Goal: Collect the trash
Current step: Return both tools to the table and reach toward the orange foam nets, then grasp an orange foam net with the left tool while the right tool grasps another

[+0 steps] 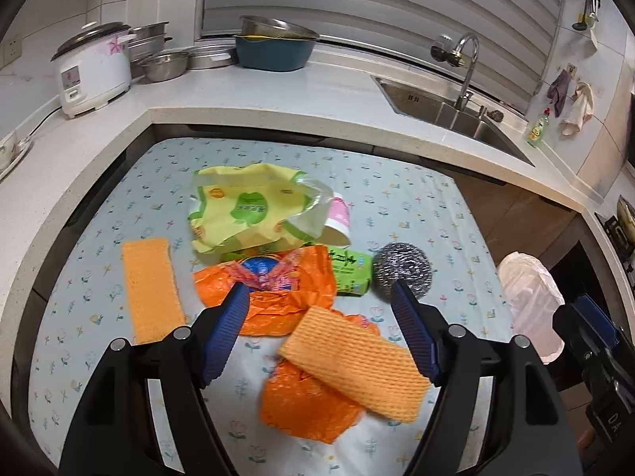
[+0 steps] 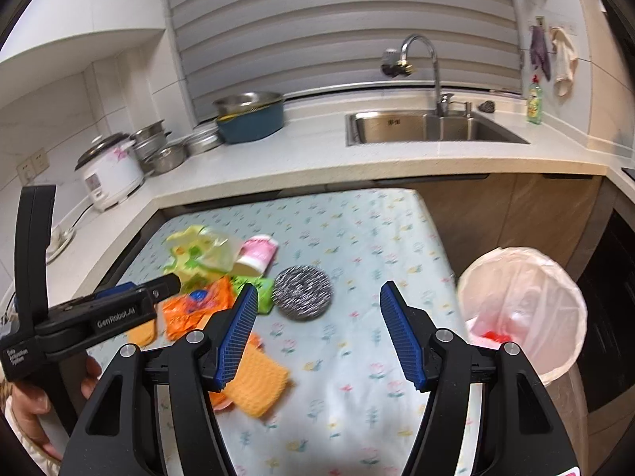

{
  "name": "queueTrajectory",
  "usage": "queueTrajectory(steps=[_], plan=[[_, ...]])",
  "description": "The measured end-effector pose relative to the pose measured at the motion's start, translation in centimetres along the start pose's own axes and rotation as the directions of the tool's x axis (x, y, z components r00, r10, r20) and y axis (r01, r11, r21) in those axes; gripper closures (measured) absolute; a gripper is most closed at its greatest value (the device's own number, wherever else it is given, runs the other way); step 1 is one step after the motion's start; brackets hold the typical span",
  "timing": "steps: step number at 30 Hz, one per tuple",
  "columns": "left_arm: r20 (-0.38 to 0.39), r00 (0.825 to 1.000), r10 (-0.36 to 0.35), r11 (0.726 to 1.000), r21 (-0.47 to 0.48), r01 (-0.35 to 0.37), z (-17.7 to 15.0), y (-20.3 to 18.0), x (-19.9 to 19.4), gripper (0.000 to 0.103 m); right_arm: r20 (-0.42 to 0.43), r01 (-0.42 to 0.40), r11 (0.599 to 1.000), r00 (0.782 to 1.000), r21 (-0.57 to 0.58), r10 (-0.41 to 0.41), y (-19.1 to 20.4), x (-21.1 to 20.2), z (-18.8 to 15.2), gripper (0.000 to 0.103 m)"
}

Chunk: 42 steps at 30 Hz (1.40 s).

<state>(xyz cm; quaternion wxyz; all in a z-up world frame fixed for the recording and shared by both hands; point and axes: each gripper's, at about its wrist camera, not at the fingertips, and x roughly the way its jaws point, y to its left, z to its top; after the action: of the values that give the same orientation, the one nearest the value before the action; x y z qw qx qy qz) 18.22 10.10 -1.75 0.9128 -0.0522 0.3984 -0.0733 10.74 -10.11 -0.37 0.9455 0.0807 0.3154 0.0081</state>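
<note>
Trash lies on a floral tablecloth [image 1: 416, 198]: a yellow-green plastic bag [image 1: 246, 210], a pink paper cup [image 1: 339, 220] on its side, an orange wrapper [image 1: 278, 289], a second orange wrapper [image 1: 309, 400], a green packet [image 1: 351, 269], a steel scourer [image 1: 403, 269], two orange sponge cloths [image 1: 149, 285] [image 1: 357, 361]. My left gripper [image 1: 319, 297] is open and empty above the orange wrapper. My right gripper [image 2: 317, 297] is open and empty, near the scourer [image 2: 303, 291]. A bin with a white liner [image 2: 524, 305] stands right of the table.
A white counter [image 1: 278, 99] wraps round the table, with a rice cooker [image 1: 93, 67], steel pots, a blue basin [image 1: 274, 49] and a sink [image 2: 428, 127] with a tap. Dish soap and cloths are at the far right wall. The left gripper [image 2: 119, 305] shows in the right wrist view.
</note>
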Motion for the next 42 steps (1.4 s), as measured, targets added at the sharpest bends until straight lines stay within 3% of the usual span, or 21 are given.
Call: queueTrajectory(steps=[8, 16, 21, 34, 37, 42], plan=[[-0.036, 0.996, 0.084, 0.994, -0.069, -0.087, -1.6, 6.4, 0.8, 0.032, -0.105, -0.057, 0.998, 0.993, -0.03, 0.053, 4.7, 3.3, -3.5, 0.041], [-0.084, 0.988, 0.127, 0.984, -0.118, -0.137, -3.0, 10.9, 2.6, 0.032, -0.174, -0.072, 0.993, 0.983, -0.094, 0.055, 8.6, 6.1, -5.8, 0.041], [-0.111, 0.983, 0.146, 0.977, -0.142, -0.161, -3.4, 13.1, 3.8, 0.018, -0.214, -0.069, 0.992, 0.976, -0.101, 0.046, 9.6, 8.2, -6.6, 0.041], [-0.206, 0.968, 0.142, 0.968, -0.177, -0.179, -4.5, 15.8, 9.0, 0.018, -0.288, -0.027, 0.994, 0.958, -0.106, -0.004, 9.9, 12.9, -7.9, 0.041], [-0.208, 0.968, 0.141, 0.969, -0.171, -0.178, -4.5, 15.6, 9.6, 0.023, -0.293, -0.027, 0.994, 0.956, -0.102, -0.004, 9.6, 13.5, -8.0, 0.041], [-0.199, 0.97, 0.141, 0.978, -0.126, -0.168, -4.1, 14.7, 9.8, 0.051, -0.291, -0.026, 0.995, 0.957, -0.094, -0.002, 9.2, 13.7, -7.8, 0.051]])
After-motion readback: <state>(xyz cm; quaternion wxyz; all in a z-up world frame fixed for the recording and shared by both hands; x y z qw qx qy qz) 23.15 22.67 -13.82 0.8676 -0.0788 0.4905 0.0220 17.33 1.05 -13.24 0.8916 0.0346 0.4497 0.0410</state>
